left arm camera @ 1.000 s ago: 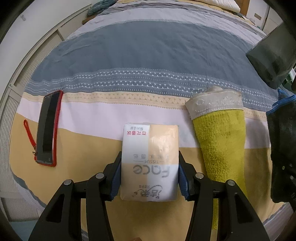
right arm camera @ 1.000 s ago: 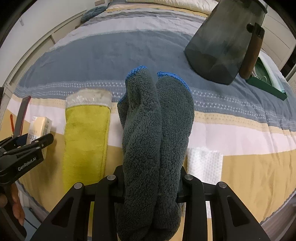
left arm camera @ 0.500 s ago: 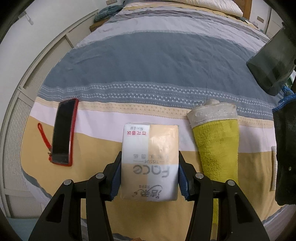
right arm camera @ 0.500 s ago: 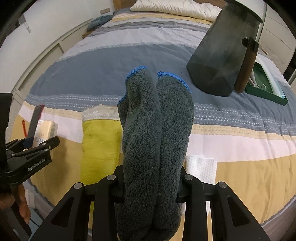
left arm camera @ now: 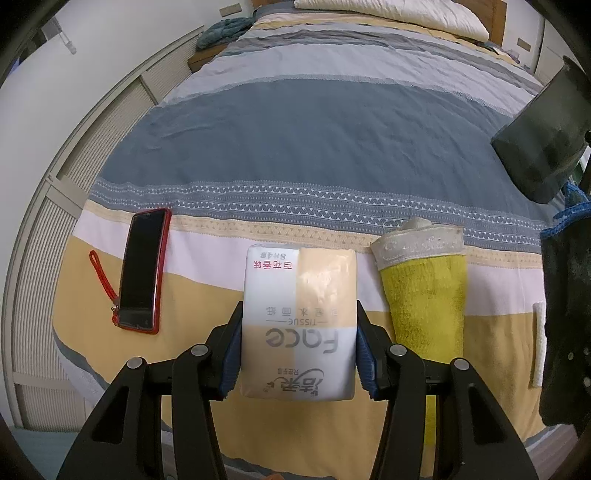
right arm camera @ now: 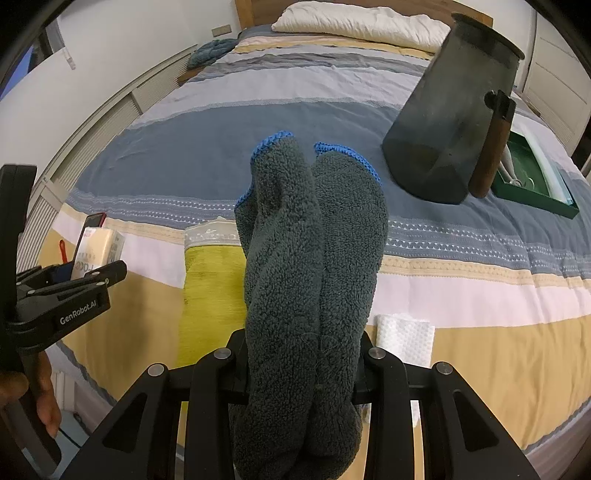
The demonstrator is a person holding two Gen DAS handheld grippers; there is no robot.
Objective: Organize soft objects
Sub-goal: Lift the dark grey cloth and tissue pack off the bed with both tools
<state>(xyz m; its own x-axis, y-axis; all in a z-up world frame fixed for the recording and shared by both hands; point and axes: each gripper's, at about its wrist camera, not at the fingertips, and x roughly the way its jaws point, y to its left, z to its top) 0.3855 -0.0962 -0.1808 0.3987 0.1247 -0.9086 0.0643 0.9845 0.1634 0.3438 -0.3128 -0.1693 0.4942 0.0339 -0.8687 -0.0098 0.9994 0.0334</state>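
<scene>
Above the foot of the bed (left arm camera: 295, 155), both tools hang over the striped cover, each carrying a load.

Left tool (left arm camera: 298, 349): jaws pinch a tissue pack (left arm camera: 299, 321) by its long sides; blue pads press into the wrapper at both edges. Pack is clear of the cover, printed face toward the left wrist camera, text upside down.

Right tool (right arm camera: 301, 363): jaws clamp a folded grey fleece cloth (right arm camera: 310, 266) with blue edging. Cloth stands up out of the jaws in two lobes; its lower end bunches below them.

On the bed:
- Yellow towel (left arm camera: 424, 295), rolled, pale band at its far end, lies just beside the held pack on the right. In the right wrist view it sits left of the fleece, partly hidden behind it.
- White folded tissue (right arm camera: 406, 339) lies on the yellow stripe, just right of the fleece.
- Phone (left arm camera: 142, 277) in a red case with a red strap lies well left of the pack.
- Dark jug (right arm camera: 450, 122) with a brown handle stands on the blue stripe; a green tray (right arm camera: 535, 192) is just behind it.
- Pillow (right arm camera: 354, 26) at the headboard end.

Person's hand (right arm camera: 40, 391) grips the left tool's handle, seen at the right wrist view's left edge.
</scene>
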